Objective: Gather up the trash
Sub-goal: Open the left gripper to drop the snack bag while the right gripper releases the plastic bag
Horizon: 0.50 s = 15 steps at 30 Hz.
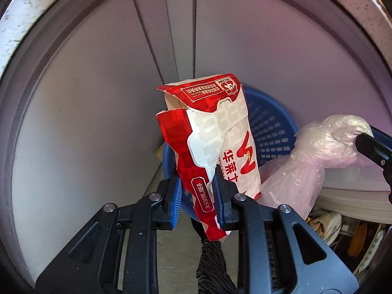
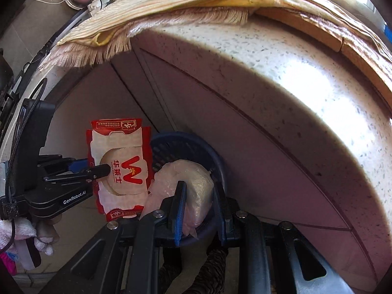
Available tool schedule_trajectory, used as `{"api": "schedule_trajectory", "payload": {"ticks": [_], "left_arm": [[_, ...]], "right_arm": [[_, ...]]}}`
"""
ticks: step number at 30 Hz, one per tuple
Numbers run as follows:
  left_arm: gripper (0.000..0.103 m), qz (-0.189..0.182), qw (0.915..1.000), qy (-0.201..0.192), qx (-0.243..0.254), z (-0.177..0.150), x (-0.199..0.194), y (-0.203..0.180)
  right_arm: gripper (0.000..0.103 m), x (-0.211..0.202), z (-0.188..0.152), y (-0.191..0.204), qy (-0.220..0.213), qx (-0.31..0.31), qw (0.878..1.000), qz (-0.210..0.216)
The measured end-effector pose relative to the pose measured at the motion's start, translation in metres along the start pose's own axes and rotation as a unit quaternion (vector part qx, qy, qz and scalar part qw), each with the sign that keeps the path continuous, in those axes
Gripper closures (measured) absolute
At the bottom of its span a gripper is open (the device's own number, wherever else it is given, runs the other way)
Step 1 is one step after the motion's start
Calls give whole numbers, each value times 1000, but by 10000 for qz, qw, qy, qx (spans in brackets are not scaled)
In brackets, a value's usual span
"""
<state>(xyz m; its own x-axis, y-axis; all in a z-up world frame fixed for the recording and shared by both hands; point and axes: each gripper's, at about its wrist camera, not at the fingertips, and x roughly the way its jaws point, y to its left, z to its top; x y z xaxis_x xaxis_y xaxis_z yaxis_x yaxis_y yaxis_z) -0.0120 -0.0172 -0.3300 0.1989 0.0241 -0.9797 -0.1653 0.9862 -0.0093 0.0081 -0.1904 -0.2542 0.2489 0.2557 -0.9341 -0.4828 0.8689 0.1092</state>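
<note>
One red-and-white carton (image 1: 215, 132) clamped in the left gripper (image 1: 197, 197), one crumpled plastic bag (image 2: 193, 186) pinched in the right gripper (image 2: 199, 210), both over one blue basket (image 1: 272, 127), bag at carton's three o'clock.

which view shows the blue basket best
The right wrist view: the blue basket shows its mesh wall and curved rim below the crumpled plastic bag. In the left wrist view the basket is mostly hidden behind the red and white carton, so only part of the mesh shows.
</note>
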Motion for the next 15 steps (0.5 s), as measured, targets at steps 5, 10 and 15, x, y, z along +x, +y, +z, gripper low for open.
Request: {"api": "schedule_trajectory", "payload": {"ticks": [5, 10, 15], "left_arm": [[81, 25, 9999, 82, 69, -1, 7, -5], [81, 41, 9998, 154, 95, 2, 15, -10], [66, 90, 9996, 219, 118, 6, 17, -13]], "right_arm": [[78, 16, 5, 4, 90, 43, 9999, 56], [77, 24, 6, 12, 197, -3, 9998, 82], [72, 28, 7, 16, 245, -67, 9996, 89]]}}
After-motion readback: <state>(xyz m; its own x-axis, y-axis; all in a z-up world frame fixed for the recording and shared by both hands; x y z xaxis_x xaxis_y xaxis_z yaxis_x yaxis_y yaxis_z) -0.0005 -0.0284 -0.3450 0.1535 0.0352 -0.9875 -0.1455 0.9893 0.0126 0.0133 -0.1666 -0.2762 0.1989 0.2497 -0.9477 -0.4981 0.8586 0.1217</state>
